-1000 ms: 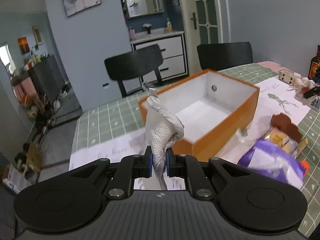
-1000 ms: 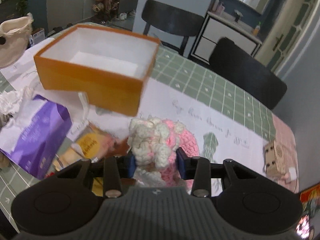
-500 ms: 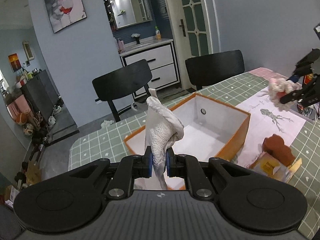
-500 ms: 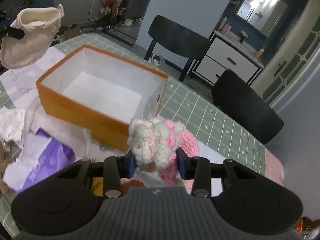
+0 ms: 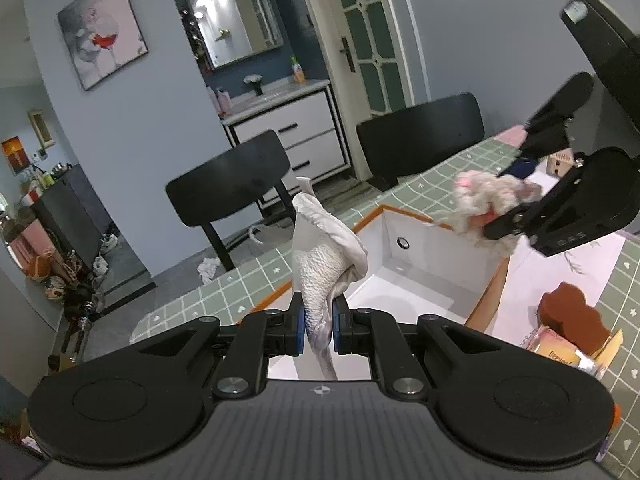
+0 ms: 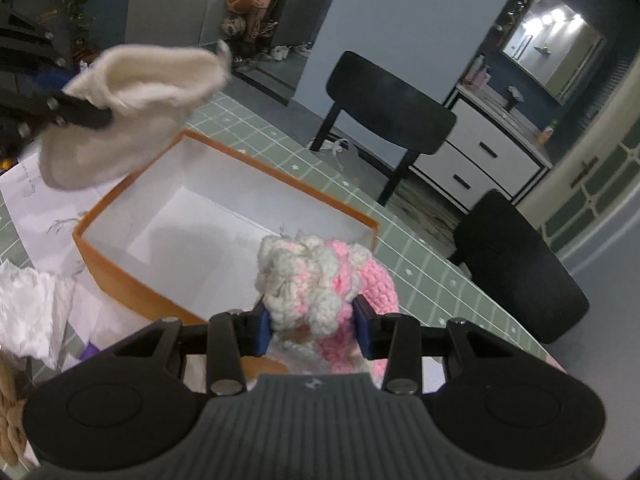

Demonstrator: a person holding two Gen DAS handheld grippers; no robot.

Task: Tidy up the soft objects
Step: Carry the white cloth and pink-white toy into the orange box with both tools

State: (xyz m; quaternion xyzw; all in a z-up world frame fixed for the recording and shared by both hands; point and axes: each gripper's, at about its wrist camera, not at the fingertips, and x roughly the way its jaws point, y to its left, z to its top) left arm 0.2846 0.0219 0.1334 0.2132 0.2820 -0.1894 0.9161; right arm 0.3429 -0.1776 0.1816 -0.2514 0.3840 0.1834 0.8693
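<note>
- Your left gripper (image 5: 317,329): clamps a white fleecy cloth pouch (image 5: 324,264), raised for dropping.
- Your right gripper (image 6: 313,330): grips a pink-and-cream crocheted hat (image 6: 320,292).
- Orange cardboard box, white inside (image 6: 132,280): empty, at 11 o'clock from the hat.

Both wrist cameras look steeply down from close above, sharing the orange box (image 5: 486,276) (image 6: 120,276).
</note>
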